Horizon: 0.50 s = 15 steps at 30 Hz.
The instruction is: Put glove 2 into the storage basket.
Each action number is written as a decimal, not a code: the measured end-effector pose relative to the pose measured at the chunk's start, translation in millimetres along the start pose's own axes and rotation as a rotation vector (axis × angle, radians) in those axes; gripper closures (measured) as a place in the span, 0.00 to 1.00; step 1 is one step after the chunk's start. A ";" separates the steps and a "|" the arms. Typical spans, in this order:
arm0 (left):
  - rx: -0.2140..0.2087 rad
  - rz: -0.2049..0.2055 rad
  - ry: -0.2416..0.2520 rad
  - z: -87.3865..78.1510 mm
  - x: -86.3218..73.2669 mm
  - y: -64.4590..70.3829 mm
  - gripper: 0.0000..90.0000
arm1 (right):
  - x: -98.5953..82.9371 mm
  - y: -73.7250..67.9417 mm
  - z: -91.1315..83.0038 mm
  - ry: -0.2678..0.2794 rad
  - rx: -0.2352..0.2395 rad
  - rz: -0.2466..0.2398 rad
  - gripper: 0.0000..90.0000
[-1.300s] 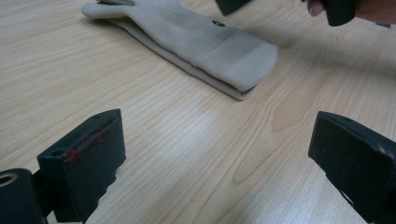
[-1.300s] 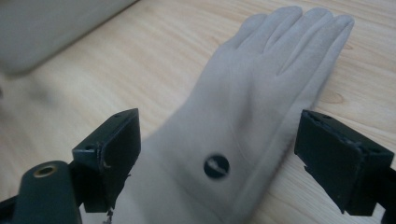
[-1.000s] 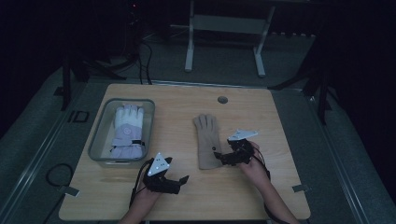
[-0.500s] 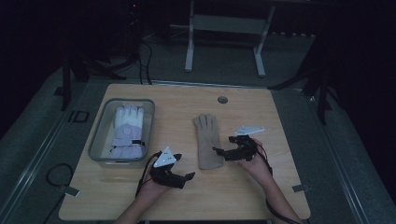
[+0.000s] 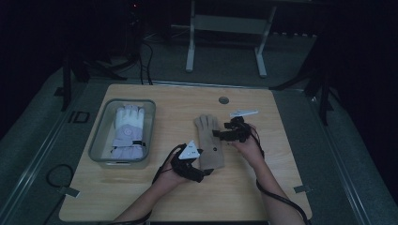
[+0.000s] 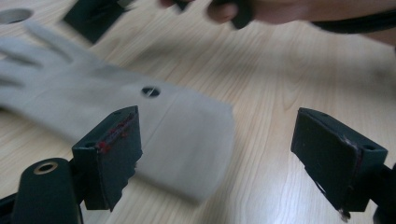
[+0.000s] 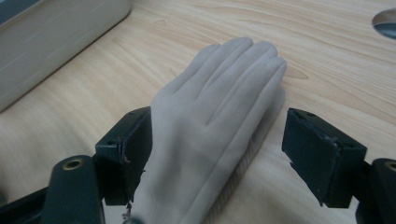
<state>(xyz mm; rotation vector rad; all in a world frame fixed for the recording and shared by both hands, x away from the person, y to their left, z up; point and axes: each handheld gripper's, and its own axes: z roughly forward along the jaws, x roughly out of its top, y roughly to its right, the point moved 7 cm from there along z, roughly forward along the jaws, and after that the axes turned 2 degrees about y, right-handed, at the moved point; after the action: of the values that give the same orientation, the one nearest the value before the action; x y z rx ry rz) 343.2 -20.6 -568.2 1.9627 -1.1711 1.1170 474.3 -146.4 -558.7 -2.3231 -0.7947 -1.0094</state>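
A beige glove (image 5: 208, 140) lies flat on the wooden table (image 5: 281, 154), fingers pointing away from me. My left gripper (image 5: 204, 172) is at the glove's cuff, open; in the left gripper view (image 6: 219, 158) the cuff end of the glove (image 6: 177, 135) lies between and beyond the jaws. My right gripper (image 5: 218, 134) is at the glove's right side near the palm, open. In the right gripper view (image 7: 217, 156) its jaws straddle the glove's hand part (image 7: 219, 107) without closing on it.
A clear tray (image 5: 97, 140) at the left of the table holds a white glove (image 5: 127, 131); its wall (image 7: 56, 28) appears beyond the right gripper. A round cable hole (image 5: 224, 100) sits near the far edge. Dark floor and a stand's legs lie beyond the table.
My left gripper has moved right and forward up to the glove's cuff. My right gripper has moved forward and left along the glove's side, over its palm.
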 end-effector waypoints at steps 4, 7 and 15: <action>-0.015 0.035 -0.047 19.4 1.5 1.3 0.18 | 8.6 6.0 17.6 -0.014 0.002 0.033 0.27; -0.029 0.066 -0.076 28.3 -1.5 3.0 0.21 | 9.8 9.9 28.3 -0.031 -0.003 0.045 0.27; -0.057 0.092 -0.174 40.3 -12.4 -4.2 0.27 | -2.9 16.9 50.7 -0.107 0.012 0.087 0.26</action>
<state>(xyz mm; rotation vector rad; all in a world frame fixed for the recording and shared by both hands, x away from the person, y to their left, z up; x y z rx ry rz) 358.2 -46.1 -598.5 2.0119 -1.3808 0.9619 508.7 -127.8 -595.2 -2.3963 -0.7311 -0.8470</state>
